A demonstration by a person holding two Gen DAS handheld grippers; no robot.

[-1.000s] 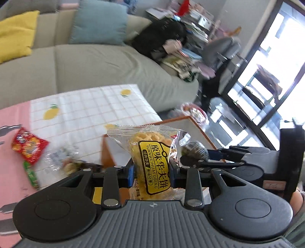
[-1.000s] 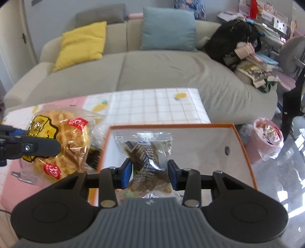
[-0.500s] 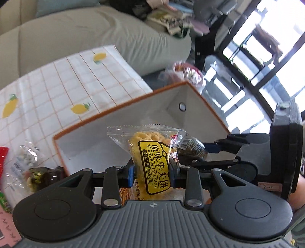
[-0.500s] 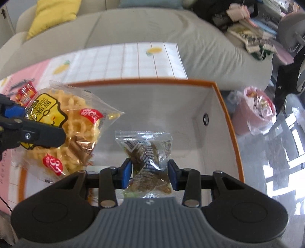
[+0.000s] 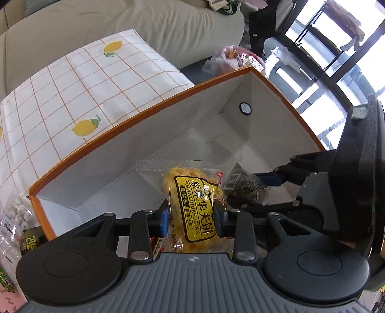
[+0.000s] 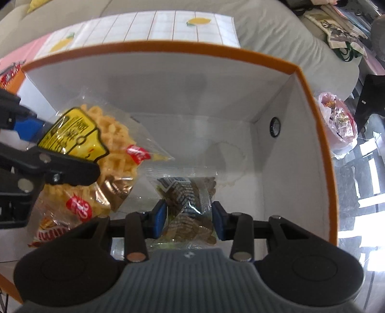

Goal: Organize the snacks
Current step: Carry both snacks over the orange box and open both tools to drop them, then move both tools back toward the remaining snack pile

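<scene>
The yellow snack packet (image 5: 192, 207) and the dark snack packet (image 6: 190, 204) are wrapped in clear, glossy, crinkled plastic film. The box (image 6: 168, 79) looks like smooth matt white card with an orange rim. The tablecloth (image 5: 79, 81) has a smooth, faintly shiny printed surface; the sofa (image 5: 120, 21) is matt woven cloth.

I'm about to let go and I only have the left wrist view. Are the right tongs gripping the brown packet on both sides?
Observer: Yes, on the right tongs both blue pads press the brown packet.
Operator: Is the box floor there free?
Observer: The box shows bare white floor just ahead of that packet.
Operator: And my yellow packet?
Observer: The yellow packet hangs left of the brown one, within the box's rim.
</scene>
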